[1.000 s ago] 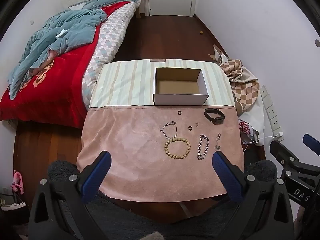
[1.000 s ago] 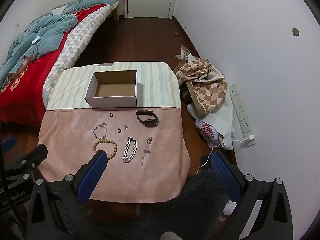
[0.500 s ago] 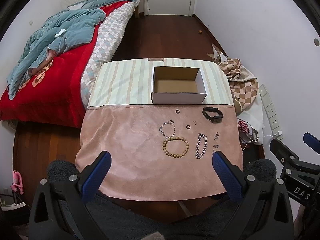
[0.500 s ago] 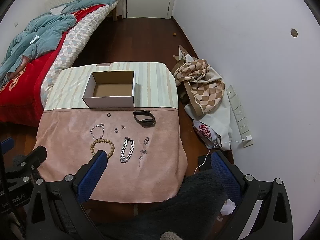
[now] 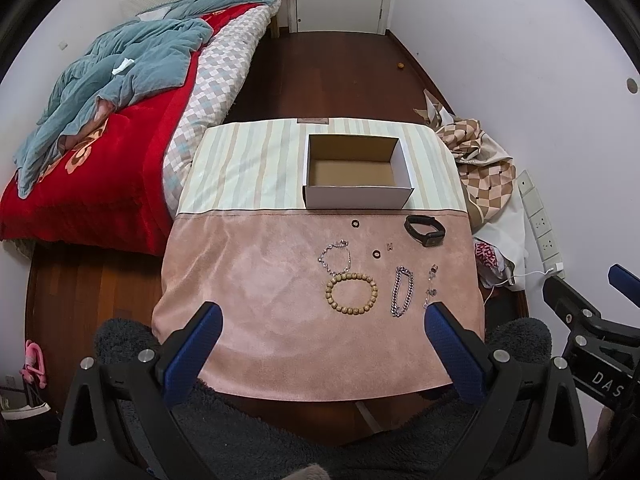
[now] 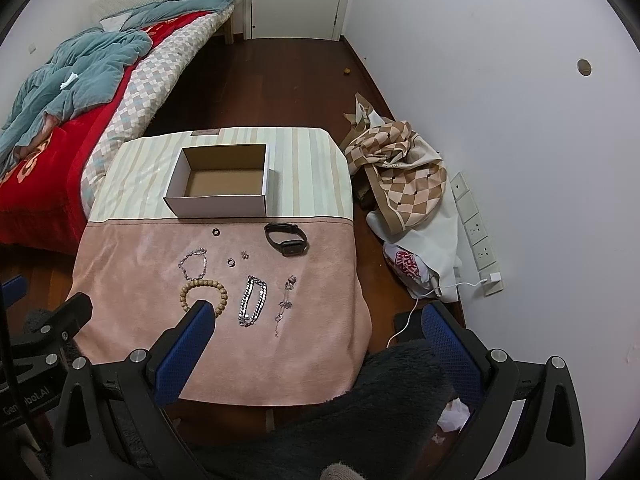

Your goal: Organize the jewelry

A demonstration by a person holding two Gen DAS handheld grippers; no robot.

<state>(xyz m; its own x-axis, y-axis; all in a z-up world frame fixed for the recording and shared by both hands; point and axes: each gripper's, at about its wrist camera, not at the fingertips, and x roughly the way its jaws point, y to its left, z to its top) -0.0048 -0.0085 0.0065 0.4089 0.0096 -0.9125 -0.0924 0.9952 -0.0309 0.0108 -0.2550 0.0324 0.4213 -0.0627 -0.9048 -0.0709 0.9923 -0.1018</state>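
An empty open cardboard box (image 5: 357, 174) (image 6: 222, 184) sits on the striped far half of a cloth-covered table. On the pink near half (image 5: 248, 280) lie a wooden bead bracelet (image 5: 351, 293) (image 6: 200, 285), a thin silver chain bracelet (image 5: 335, 257), a thick silver chain (image 5: 402, 296) (image 6: 253, 300), a thin charm chain (image 6: 285, 304), a black watch band (image 5: 425, 231) (image 6: 286, 239), two small rings (image 5: 355, 223) (image 5: 376, 254) and a tiny earring (image 5: 388, 246). My left gripper (image 5: 320, 320) and my right gripper (image 6: 316, 322) are both open and empty, held above the table's near edge.
A bed with red and teal blankets (image 5: 100, 92) stands to the left. A checked cloth heap (image 6: 404, 168) and a bag lie on the floor at the right, by wall sockets (image 6: 476, 236) and a white cable. A dark fluffy fabric (image 6: 360, 408) lies below the grippers.
Both grippers have pulled back and up slightly, so the table looks a little smaller and farther. Nothing on the table has moved.
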